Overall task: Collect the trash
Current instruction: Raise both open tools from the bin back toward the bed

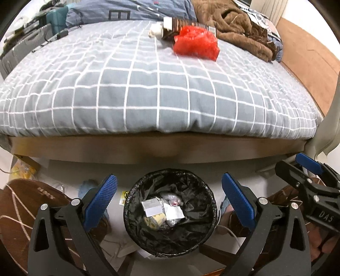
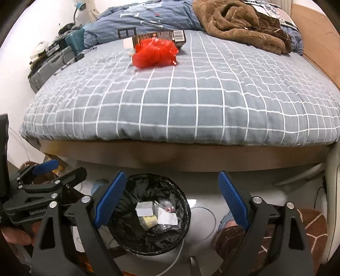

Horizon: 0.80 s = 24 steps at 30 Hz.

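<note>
A bin lined with a black bag point(image 1: 170, 229) stands on the floor at the foot of the bed, also in the right wrist view point(image 2: 148, 237). It holds white paper and foil scraps point(image 1: 163, 212). My left gripper point(image 1: 169, 199) is open and empty above the bin. My right gripper point(image 2: 172, 197) is open and empty above it too. A crumpled red plastic bag point(image 1: 196, 42) point(image 2: 155, 53) lies far up the bed. A brown carton point(image 1: 187, 24) point(image 2: 161, 38) and a white wad point(image 1: 156, 30) lie just behind it.
The bed has a grey checked cover point(image 1: 148, 89). A brown blanket point(image 1: 240, 27) and blue duvet point(image 1: 127, 10) lie at its head. Suitcases and clutter point(image 1: 27, 42) stand left of the bed. Brown slippers point(image 1: 25, 212) and cables lie on the floor by the bin.
</note>
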Each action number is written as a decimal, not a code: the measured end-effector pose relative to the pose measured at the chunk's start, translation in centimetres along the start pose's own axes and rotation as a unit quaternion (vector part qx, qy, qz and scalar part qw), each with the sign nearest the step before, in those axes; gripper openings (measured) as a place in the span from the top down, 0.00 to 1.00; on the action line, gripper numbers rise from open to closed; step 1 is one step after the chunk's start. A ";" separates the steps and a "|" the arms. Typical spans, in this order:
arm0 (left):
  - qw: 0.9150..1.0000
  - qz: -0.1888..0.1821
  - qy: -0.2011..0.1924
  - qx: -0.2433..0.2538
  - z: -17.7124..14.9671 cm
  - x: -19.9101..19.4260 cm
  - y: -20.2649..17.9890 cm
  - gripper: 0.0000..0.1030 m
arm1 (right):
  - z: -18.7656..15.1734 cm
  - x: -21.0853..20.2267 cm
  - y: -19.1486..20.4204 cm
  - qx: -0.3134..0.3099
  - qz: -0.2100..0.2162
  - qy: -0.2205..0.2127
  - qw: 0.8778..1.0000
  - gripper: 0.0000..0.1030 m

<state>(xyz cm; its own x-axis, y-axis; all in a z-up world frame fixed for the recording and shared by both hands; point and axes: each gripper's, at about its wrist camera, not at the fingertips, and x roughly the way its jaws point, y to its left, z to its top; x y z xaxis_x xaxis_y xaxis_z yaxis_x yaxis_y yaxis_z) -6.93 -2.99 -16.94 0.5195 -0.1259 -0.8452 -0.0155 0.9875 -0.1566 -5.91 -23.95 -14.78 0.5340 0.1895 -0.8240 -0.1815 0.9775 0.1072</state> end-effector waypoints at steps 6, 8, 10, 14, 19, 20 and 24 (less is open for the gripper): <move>1.000 0.001 -0.018 -0.007 0.8 -2.0 0.4 0.06 | 1.4 -1.6 0.5 -0.003 -0.004 -0.024 1.000 0.11; 1.000 0.001 -0.023 -0.009 1.2 -2.7 0.6 0.06 | 1.8 -2.0 0.9 -0.007 -0.003 -0.029 1.000 0.11; 1.000 0.001 -0.027 -0.011 1.6 -3.4 0.9 0.06 | 2.3 -2.4 1.1 -0.009 -0.001 -0.033 0.999 0.11; 0.999 0.003 -0.037 -0.013 2.5 -4.6 1.3 0.06 | 3.4 -3.0 1.8 -0.017 0.002 -0.040 0.999 0.10; 0.999 0.006 -0.047 -0.018 4.0 -5.8 1.9 0.06 | 5.1 -3.9 2.5 -0.024 -0.004 -0.057 0.998 0.07; 0.999 0.005 -0.048 -0.018 4.2 -6.0 2.1 0.06 | 5.4 -4.1 2.7 -0.025 -0.006 -0.060 0.998 0.07; 0.998 0.007 -0.056 -0.021 5.7 -6.7 2.5 0.06 | 6.7 -4.3 3.0 -0.033 -0.017 -0.070 0.997 0.07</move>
<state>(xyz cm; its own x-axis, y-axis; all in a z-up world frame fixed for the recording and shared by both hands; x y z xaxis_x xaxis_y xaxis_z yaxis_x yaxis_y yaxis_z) -5.58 0.89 -8.77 0.6120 -0.0986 -0.7847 -0.0574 0.9841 -0.1683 -3.22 -21.20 -7.18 0.6497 0.1727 -0.7403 -0.2126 0.9763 0.0412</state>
